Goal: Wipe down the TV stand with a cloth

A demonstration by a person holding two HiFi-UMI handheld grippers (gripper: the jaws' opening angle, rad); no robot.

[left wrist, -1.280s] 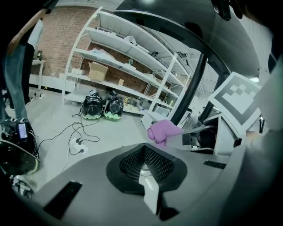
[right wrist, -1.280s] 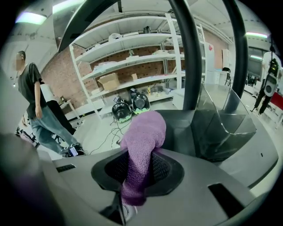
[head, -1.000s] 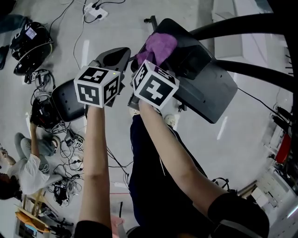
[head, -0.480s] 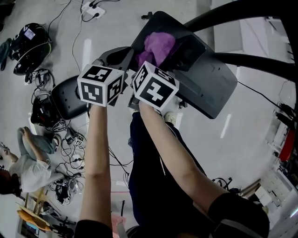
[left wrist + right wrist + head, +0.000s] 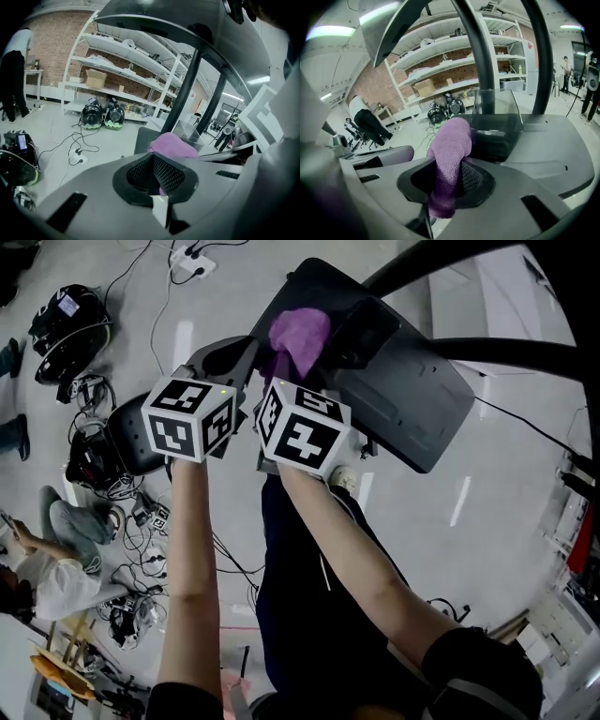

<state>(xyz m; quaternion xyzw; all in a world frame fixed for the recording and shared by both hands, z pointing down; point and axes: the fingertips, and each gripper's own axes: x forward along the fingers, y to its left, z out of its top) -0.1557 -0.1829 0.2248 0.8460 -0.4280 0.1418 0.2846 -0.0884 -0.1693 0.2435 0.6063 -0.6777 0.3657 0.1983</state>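
Right gripper (image 5: 449, 183): jaws clamped on the purple terry cloth (image 5: 451, 140). Cloth bunches out ahead of them over the near edge of the dark grey TV stand base (image 5: 555, 154), probably touching it. Left gripper (image 5: 154, 174): jaws together, empty, just beside the cloth.

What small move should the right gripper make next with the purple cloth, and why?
Likely drag the right gripper sideways across the dark grey TV stand base: its fingers clamp the purple terry cloth, whose free end rests on that base near the black posts, with broad surface alongside.
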